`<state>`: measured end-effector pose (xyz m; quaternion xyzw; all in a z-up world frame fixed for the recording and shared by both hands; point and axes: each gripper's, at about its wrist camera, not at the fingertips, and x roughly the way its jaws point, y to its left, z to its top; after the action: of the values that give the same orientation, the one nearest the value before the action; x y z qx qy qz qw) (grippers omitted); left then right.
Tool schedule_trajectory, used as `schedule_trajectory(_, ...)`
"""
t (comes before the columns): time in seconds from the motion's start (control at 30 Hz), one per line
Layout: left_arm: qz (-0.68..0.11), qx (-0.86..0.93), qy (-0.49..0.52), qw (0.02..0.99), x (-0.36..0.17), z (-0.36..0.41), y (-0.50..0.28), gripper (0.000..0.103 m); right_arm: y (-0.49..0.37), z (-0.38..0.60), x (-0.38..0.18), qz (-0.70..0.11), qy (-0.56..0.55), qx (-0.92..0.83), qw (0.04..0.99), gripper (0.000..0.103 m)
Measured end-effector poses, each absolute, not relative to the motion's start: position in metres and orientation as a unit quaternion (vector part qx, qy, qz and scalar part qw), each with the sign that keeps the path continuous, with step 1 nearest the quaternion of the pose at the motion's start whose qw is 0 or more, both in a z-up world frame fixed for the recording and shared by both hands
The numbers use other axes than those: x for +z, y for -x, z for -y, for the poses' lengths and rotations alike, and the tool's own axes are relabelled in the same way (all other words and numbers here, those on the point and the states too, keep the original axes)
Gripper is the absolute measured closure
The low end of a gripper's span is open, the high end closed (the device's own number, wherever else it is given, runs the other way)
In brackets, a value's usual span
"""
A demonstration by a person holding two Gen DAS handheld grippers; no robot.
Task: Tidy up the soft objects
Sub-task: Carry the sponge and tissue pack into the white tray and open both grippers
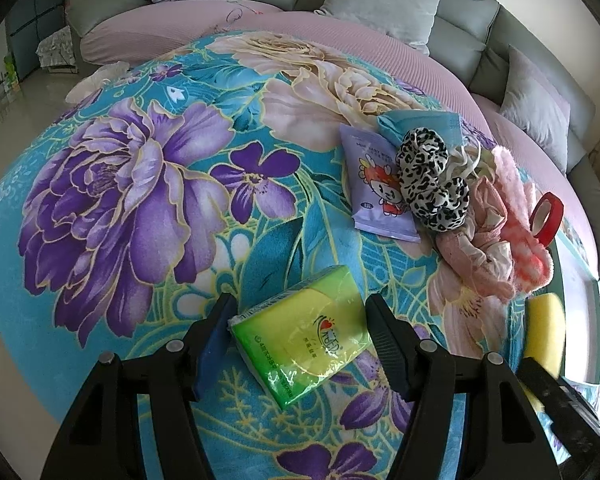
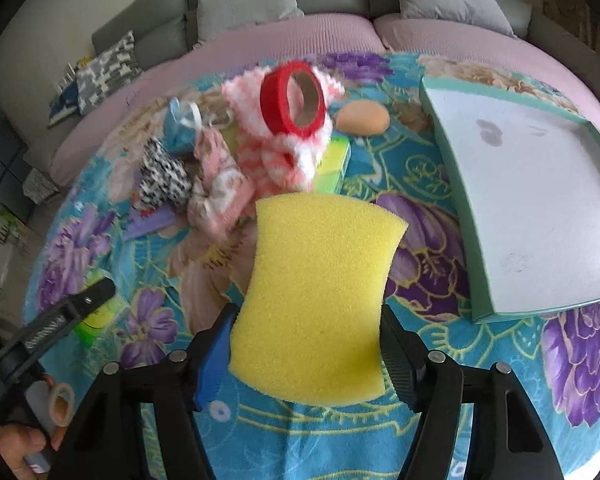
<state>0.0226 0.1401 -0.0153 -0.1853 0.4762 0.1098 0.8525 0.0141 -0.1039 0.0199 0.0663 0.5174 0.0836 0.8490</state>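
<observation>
Two tongs over the flowered blanket, each busy with something soft.
Right tongs (image 2: 306,350) clamp the yellow foam sponge (image 2: 320,292); left tongs (image 1: 300,340) gape around the green tissue packet (image 1: 300,334) lying between their fingers.

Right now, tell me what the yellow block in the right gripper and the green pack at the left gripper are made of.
Yellow sponge: open-cell foam, matte, by its pitted, porous surface. Green tissue pack: glossy thin plastic film, by its sheen and wrinkles; the contents look like paper tissues, though none show.
</observation>
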Motion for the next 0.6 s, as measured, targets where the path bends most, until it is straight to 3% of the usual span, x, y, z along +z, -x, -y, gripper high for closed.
schedule_trajectory(0.27,-0.424,0.077,0.149,0.890,0.044,-0.109,-0.027,0.035,-0.017,0.141,0.069,-0.446,-0.110,0.075,0.885,0.033)
schedule_trajectory(0.6,-0.405,-0.061,0.098,0.907,0.093,0.006,-0.076,0.035,-0.054,0.236,0.083,-0.422,-0.141,-0.030,0.895,0.032)
